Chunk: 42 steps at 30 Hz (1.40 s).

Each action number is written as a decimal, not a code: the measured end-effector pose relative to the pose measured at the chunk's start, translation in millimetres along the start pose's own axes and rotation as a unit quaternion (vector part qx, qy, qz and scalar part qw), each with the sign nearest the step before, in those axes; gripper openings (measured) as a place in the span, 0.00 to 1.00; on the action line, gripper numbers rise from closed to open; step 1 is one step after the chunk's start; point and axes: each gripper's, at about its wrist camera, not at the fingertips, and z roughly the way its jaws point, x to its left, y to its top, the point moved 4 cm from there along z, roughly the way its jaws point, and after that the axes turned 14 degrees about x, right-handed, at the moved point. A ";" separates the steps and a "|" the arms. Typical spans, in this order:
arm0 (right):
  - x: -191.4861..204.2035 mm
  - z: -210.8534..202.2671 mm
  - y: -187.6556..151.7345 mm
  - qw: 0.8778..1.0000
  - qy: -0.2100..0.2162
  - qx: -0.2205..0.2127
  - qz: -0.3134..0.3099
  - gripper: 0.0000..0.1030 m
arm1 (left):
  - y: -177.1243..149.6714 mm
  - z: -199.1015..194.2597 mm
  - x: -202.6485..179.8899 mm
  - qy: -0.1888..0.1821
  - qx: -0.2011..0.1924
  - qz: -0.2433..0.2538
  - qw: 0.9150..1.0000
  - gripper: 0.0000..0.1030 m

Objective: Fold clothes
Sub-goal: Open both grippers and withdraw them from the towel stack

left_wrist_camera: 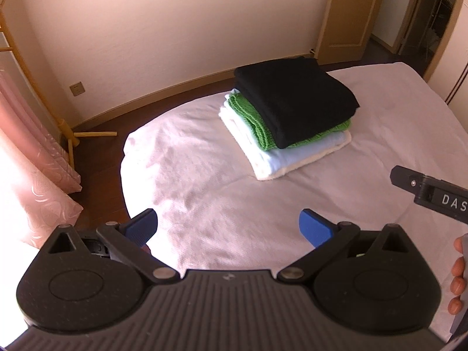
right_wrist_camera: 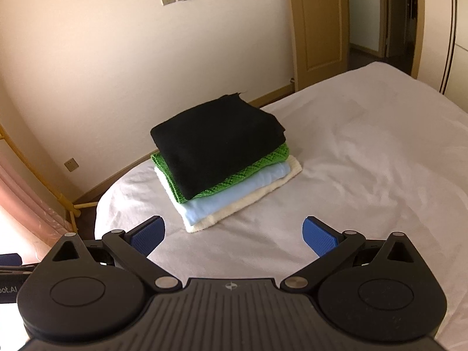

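A neat stack of folded clothes lies near the bed's far corner: a black garment (left_wrist_camera: 295, 102) (right_wrist_camera: 216, 143) on top, a green knit (left_wrist_camera: 254, 122) (right_wrist_camera: 257, 165) under it, then a light blue piece (left_wrist_camera: 304, 152) (right_wrist_camera: 239, 193) and a cream one (left_wrist_camera: 275, 172) (right_wrist_camera: 242, 207) at the bottom. My left gripper (left_wrist_camera: 228, 225) hovers open over bare sheet, short of the stack, with nothing between its blue pads (left_wrist_camera: 314, 228). My right gripper (right_wrist_camera: 234, 234) is also open and empty, just in front of the stack. Part of the right gripper's black body (left_wrist_camera: 433, 193) shows at the left wrist view's right edge.
The white bed sheet (left_wrist_camera: 204, 193) (right_wrist_camera: 365, 175) is wrinkled. A pink curtain (left_wrist_camera: 35, 181) and a wooden rack (left_wrist_camera: 70, 134) stand left of the bed. A wooden door (right_wrist_camera: 316, 23) is behind. A person's fingers (left_wrist_camera: 457, 278) show at the right edge.
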 end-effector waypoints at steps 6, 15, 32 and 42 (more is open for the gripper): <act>1.0 7.6 7.1 1.000 0.005 0.008 -0.003 1.00 | 7.3 9.5 -7.4 0.011 0.004 0.008 1.000 0.99; -8.6 27.8 12.3 0.999 0.018 0.031 0.016 1.00 | 24.0 32.0 -19.2 0.006 0.021 0.016 1.000 0.99; -11.4 61.0 25.9 0.998 0.007 0.067 0.016 1.00 | 58.2 69.5 -31.9 -0.001 0.048 0.033 0.998 0.99; -7.1 66.8 36.4 0.998 0.001 0.067 0.017 1.00 | 75.1 76.4 -29.0 0.002 0.039 0.037 0.999 0.99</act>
